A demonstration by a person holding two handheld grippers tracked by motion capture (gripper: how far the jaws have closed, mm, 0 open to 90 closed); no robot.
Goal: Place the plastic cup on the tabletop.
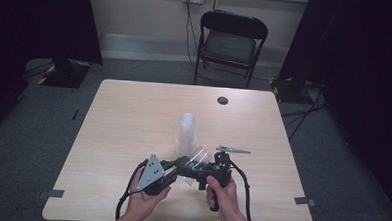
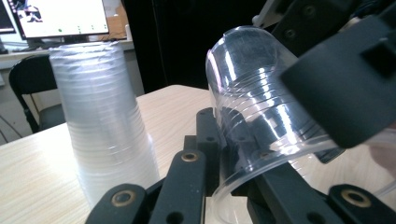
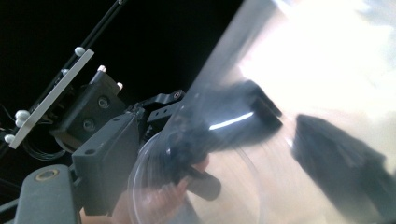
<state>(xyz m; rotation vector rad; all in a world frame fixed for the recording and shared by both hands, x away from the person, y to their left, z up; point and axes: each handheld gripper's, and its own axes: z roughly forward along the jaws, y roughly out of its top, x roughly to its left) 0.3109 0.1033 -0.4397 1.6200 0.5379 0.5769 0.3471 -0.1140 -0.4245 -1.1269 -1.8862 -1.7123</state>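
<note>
A single clear plastic cup (image 1: 200, 157) lies tilted just above the table's near middle, held between my two grippers. My left gripper (image 1: 184, 166) comes in from the left and is shut on the cup's wall near the rim (image 2: 261, 107), one jaw inside the mouth and one outside. From the right, my right gripper (image 1: 207, 167) straddles the cup's base end and is shut on it (image 2: 327, 70). A tall stack of clear cups (image 1: 185, 132) stands upside down just behind them (image 2: 102, 126). In the right gripper view the cup (image 3: 261, 154) is blurred, and the left gripper (image 3: 187, 158) reaches into its mouth.
The light wooden table (image 1: 134, 113) has a round cable hole (image 1: 222, 100) at its far right. A black folding chair (image 1: 229, 42) stands beyond the far edge. Dark curtains hang at both sides. Cables trail from both grippers to the near edge.
</note>
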